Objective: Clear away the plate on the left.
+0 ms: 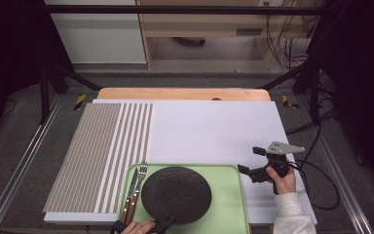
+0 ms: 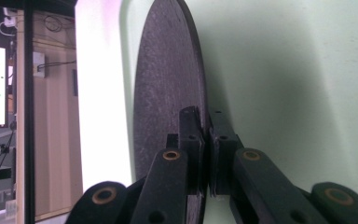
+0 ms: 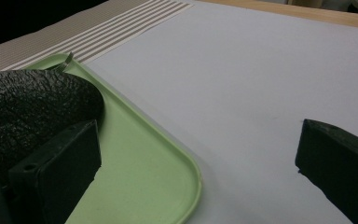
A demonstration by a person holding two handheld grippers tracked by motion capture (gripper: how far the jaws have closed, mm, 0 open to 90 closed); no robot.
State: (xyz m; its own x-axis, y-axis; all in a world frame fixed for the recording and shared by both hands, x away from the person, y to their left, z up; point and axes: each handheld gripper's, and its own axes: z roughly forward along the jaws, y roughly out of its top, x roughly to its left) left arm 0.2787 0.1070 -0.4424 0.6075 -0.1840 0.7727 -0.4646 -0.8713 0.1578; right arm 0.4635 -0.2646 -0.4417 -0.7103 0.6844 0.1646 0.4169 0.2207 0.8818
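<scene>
Jaws of the left gripper [image 2: 204,140] pinch the black plate [image 1: 176,194] by its near rim, low centre of the high view.
Right gripper [image 1: 253,162] waits wide apart and empty at lower right; plate seems gripped but not yet lifted off the green tray [image 1: 229,204], fork [image 1: 141,171] and knife [image 1: 132,183] untouched alongside.

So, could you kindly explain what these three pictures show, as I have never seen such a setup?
A person sits at a table and holds a hand-held two-jaw gripper in each hand. The high view looks down from above; the other two pictures come from cameras riding on the grippers. On the table lies a green tray with a black plate; a fork and a knife lie beside the plate. The left gripper has its jaws shut on the plate's rim. The right gripper, jaws open, hovers by the tray's right edge, holding nothing.
</scene>
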